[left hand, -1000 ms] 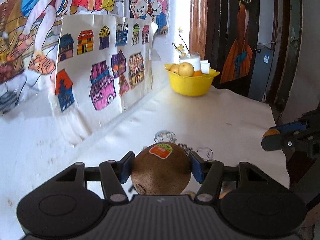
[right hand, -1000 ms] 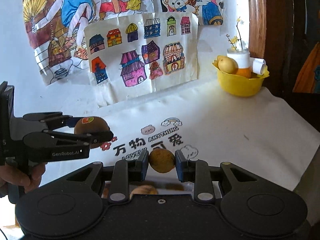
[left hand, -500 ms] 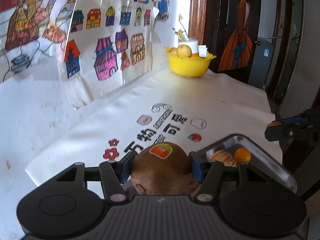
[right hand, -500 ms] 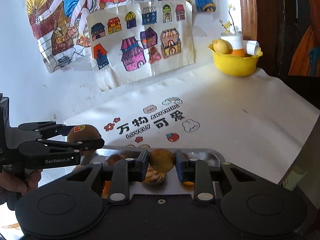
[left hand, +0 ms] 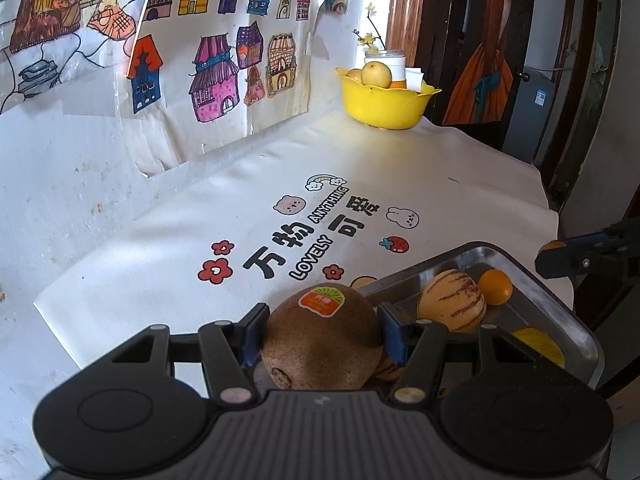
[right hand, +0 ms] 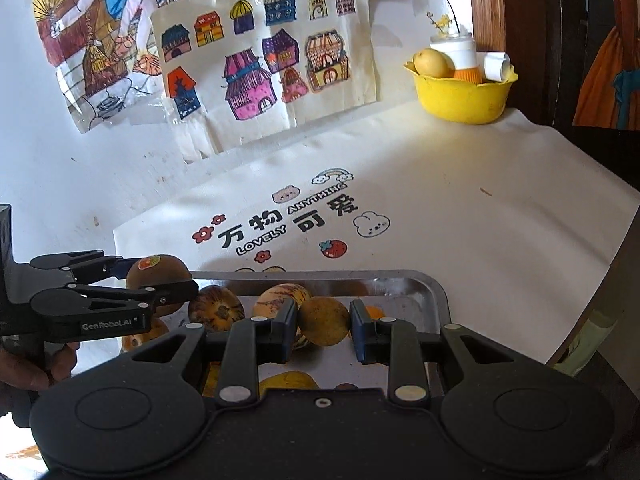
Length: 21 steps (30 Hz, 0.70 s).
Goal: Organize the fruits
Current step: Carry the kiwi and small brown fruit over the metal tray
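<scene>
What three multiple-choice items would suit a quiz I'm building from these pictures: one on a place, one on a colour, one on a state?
1. Where is the bowl? A) far end of the table B) on the tray C) on the floor
2. What colour is the bowl? A) blue B) yellow C) green
3. What is the left gripper doing? A) gripping a kiwi B) empty C) gripping a cup

Key: 1 A, the bowl stands far beyond the tray; 2 B, it is plainly yellow; 3 A, the left gripper clamps the kiwi.

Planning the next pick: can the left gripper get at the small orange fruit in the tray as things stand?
Probably not yet. The left gripper is shut on a stickered kiwi, so its jaws are full. The small orange fruit lies exposed in the metal tray, beside a striped melon.
</scene>
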Motion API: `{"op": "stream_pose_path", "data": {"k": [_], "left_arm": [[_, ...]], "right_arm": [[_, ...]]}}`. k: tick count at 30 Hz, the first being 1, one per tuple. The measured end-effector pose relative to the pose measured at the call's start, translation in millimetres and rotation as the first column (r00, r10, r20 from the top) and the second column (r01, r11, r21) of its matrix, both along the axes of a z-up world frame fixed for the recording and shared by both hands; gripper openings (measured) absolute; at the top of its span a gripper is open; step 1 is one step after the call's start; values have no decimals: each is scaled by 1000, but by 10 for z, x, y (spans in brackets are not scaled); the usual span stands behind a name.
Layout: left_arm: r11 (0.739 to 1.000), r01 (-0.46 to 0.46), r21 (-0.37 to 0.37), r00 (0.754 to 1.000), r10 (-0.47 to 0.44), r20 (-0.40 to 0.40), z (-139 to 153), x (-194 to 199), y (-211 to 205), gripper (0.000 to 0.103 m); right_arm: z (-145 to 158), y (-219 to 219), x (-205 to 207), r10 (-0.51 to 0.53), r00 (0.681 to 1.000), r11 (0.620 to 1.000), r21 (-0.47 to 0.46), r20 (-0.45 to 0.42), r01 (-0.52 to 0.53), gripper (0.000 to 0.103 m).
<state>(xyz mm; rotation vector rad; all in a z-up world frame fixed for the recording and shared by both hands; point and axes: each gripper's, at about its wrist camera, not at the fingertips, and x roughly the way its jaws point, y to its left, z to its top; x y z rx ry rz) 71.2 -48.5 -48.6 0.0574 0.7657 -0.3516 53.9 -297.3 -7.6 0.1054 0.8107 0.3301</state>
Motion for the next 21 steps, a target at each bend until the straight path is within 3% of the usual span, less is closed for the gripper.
{"op": "stream_pose_path", "data": {"k": [21], "left_arm": [[999,-36,-10,999,35,-12,-40,33,85,63]], "right_arm": [[-317,93,198,16,997,1000,-4,-77,-16,30]]}}
